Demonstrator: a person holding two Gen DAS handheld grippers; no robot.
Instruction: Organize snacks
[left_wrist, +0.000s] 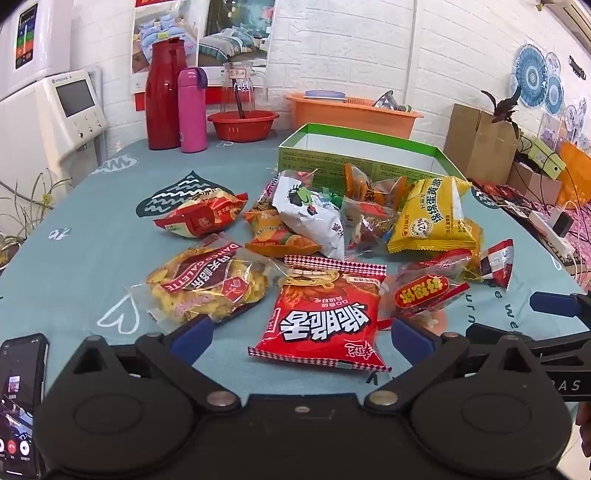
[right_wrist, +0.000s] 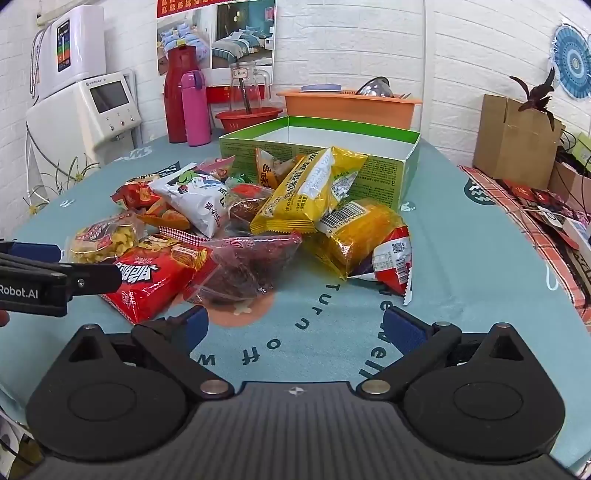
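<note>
On the teal-clothed bench, the red snack bag lay between the spread left tool; the right tool gaped empty.

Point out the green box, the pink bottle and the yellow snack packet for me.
green box (right_wrist: 380, 173), right wrist view, on its printed front wall.
pink bottle (left_wrist: 192, 110), left wrist view, mid-body.
yellow snack packet (left_wrist: 436, 218), left wrist view, centre of its printed face.

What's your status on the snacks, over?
Left gripper open, empty, over red noodle-snack bag. Right gripper open, empty, over bare cloth. Snack pile loose before green box; box looks empty. Nothing blocking.
</note>
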